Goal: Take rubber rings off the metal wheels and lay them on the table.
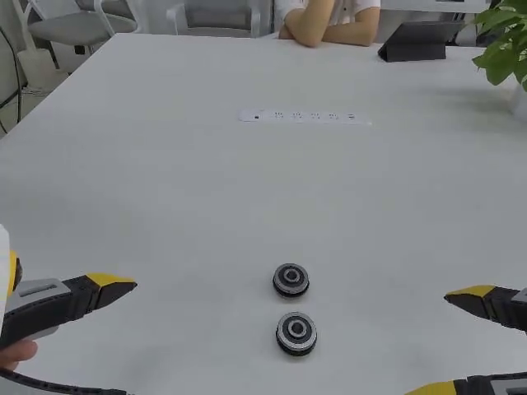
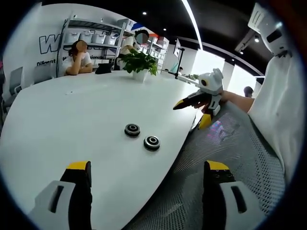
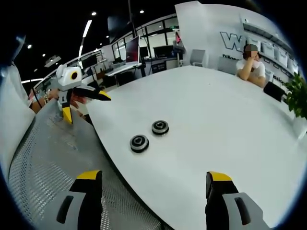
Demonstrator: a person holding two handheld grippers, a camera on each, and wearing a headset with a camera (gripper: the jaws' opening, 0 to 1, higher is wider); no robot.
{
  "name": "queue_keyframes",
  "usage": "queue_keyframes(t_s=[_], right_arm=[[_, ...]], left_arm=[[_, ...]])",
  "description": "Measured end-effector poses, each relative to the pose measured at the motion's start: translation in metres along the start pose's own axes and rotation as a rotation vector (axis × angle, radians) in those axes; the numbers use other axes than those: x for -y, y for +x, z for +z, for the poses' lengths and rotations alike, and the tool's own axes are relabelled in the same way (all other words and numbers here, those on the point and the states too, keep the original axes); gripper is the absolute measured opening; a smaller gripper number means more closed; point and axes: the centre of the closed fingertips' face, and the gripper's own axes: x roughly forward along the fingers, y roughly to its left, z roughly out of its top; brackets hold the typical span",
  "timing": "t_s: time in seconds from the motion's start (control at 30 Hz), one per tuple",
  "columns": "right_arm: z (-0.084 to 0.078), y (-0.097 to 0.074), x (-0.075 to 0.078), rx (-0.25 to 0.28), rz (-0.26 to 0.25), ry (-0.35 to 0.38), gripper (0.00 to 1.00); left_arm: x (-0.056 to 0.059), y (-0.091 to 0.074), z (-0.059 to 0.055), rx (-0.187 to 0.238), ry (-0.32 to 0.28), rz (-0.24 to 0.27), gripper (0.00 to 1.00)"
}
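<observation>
Two small metal wheels, each with a black rubber ring around it, lie flat on the white table [image 1: 206,189] near its front edge. The farther wheel [image 1: 291,280] [image 2: 132,130] [image 3: 160,127] lies just behind the nearer wheel [image 1: 296,333] [image 2: 152,142] [image 3: 139,143]. My left gripper [image 1: 123,337] [image 2: 147,167] hovers left of the wheels, open and holding nothing, its yellow-tipped jaws wide apart. My right gripper [image 1: 432,344] [image 3: 153,176] is to their right, also open and holding nothing. Neither gripper touches a wheel.
A white power strip [image 1: 300,116] is set into the table's middle. At the far side a person [image 1: 329,20] sits leaning on the table beside a dark tablet stand [image 1: 416,43]. A potted plant [image 1: 506,41] stands at the far right. Grey mesh [image 3: 57,158] lies below the table's front edge.
</observation>
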Motion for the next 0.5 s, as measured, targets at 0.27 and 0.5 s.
queue_keyframes(t_s=[0.27, 0.5], right_arm=[[0.0002, -0.0004, 0.0003, 0.001, -0.002, -0.001, 0.88], [0.0002, -0.0005, 0.0002, 0.002, -0.002, -0.002, 0.88]], left_arm=[[0.0001, 0.0000, 0.0003, 0.001, 0.003, 0.001, 0.96], [0.0006, 0.0002, 0.0001, 0.000, 0.008, -0.002, 0.96]])
